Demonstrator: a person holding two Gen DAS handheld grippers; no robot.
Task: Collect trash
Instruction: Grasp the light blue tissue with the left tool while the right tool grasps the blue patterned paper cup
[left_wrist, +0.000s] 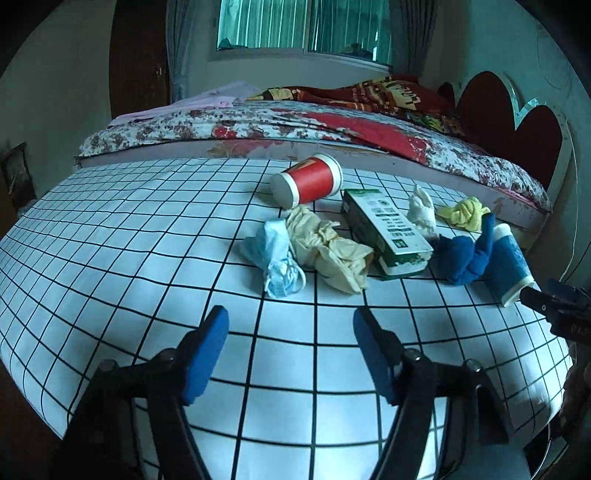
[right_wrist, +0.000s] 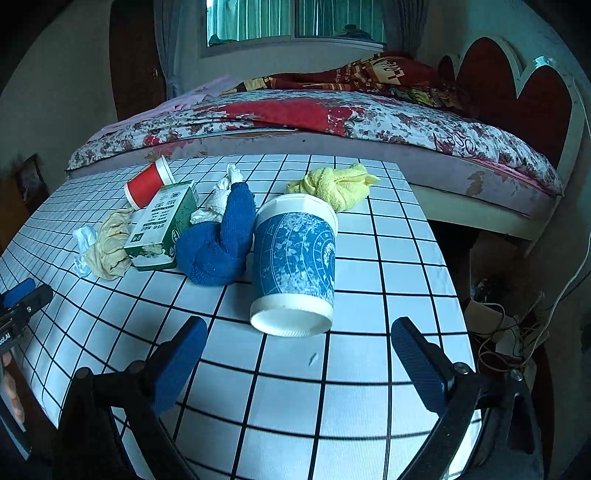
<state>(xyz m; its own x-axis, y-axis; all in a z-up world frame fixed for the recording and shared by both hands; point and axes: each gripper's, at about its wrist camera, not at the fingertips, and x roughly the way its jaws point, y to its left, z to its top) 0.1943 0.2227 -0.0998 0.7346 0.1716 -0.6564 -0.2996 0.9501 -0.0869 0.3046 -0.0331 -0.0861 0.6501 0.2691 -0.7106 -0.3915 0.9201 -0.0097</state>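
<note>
White grid-cloth table (left_wrist: 110, 258) w/ trash; floral bed (left_wrist: 258, 125) behind.

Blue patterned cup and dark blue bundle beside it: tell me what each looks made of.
Blue patterned cup: probably paper, matte printed wall, white rolled rim and recessed base, lying on its side. Dark blue bundle: knitted fabric, judging by its ribbed, fuzzy texture; soft and knotted.

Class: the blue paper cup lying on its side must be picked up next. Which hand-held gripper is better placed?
Right hand-held gripper: open, with the blue cup straight ahead. Left faces the crumpled mask.
</note>
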